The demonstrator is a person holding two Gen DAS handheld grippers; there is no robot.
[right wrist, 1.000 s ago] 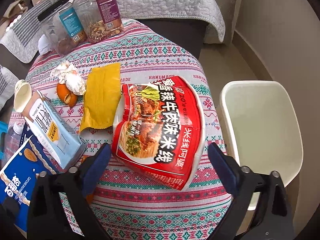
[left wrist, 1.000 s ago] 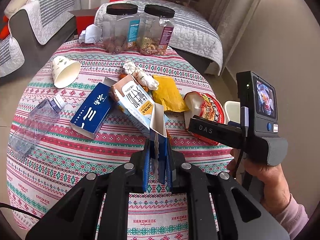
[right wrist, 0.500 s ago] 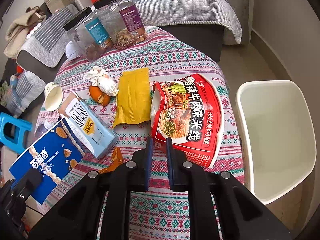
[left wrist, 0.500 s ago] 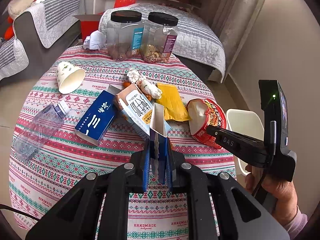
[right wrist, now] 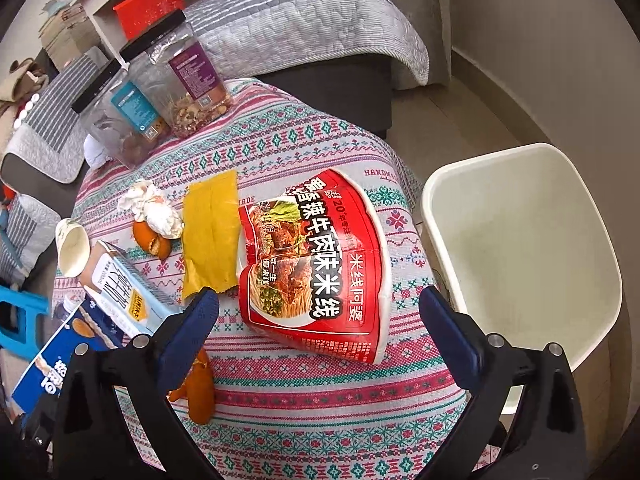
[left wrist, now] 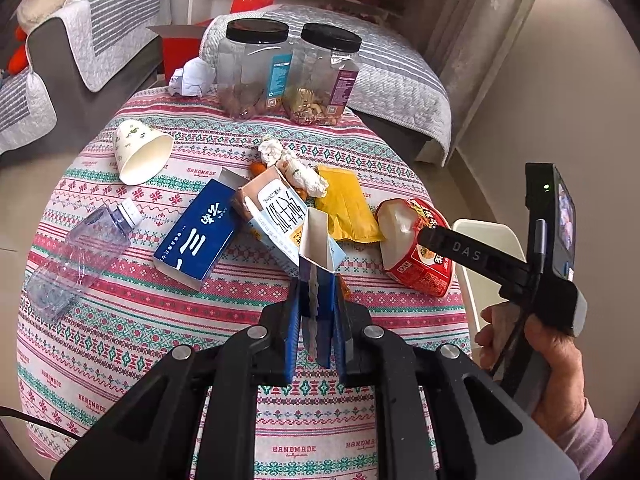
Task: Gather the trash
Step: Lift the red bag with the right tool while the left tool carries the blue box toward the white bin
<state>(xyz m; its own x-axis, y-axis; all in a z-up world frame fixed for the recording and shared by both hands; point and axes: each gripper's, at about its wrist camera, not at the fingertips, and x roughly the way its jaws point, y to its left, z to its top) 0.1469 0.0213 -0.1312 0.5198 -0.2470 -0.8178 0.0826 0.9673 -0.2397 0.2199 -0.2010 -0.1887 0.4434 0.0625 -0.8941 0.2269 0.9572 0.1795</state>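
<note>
My left gripper [left wrist: 318,308] is shut on a blue biscuit box [left wrist: 318,256], held above the patterned table [left wrist: 120,320]; the box also shows in the right wrist view [right wrist: 56,356]. My right gripper [right wrist: 316,320] is open, its jaws wide on either side of the red noodle cup [right wrist: 316,264], which lies on its side near the table's right edge. In the left wrist view the right gripper [left wrist: 476,258] reaches toward the noodle cup [left wrist: 416,248]. A white bin [right wrist: 524,240] stands on the floor right of the table.
On the table lie a yellow wrapper [right wrist: 210,236], a milk carton [left wrist: 276,216], a dark blue box [left wrist: 198,236], a paper cup [left wrist: 142,152], a crushed bottle [left wrist: 76,256], tissue wads [left wrist: 296,164], orange peel [right wrist: 198,392] and two black-lidded jars [left wrist: 288,72]. Sofas lie beyond.
My right gripper was open, shut half a second ago, and has opened wide again around the noodle cup. My left gripper has drawn back and up with the biscuit box.
</note>
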